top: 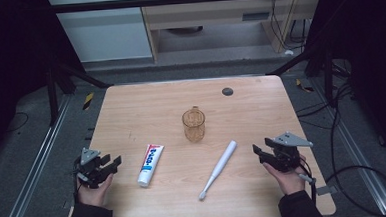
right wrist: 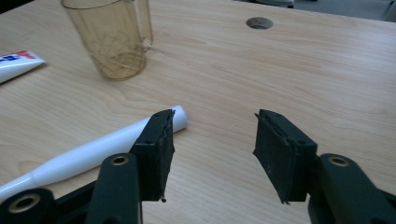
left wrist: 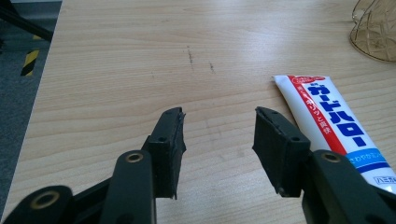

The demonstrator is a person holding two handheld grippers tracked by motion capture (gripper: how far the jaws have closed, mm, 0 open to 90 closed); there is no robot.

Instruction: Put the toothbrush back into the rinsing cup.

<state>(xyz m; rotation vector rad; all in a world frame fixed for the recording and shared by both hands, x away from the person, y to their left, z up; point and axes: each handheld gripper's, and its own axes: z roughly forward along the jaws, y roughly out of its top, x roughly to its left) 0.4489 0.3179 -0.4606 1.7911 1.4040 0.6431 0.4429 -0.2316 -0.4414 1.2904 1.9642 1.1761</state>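
While both grippers gape, cup (top: 194,124) stands between toothpaste (top: 150,164), toothbrush (top: 219,168)

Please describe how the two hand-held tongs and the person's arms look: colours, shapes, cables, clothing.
Both tongs, left and right, are black, each with two flat rectangular jaws on arms with brass-coloured rivets. A grey three-cornered plate sits on top of each. A thin dark cable trails from the right one. The person wears dark sleeves.

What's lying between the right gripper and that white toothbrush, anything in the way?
Nothing visible. The right gripper is open at the table's right side, and only bare wooden table lies between it and the toothbrush. The cup stands farther back.
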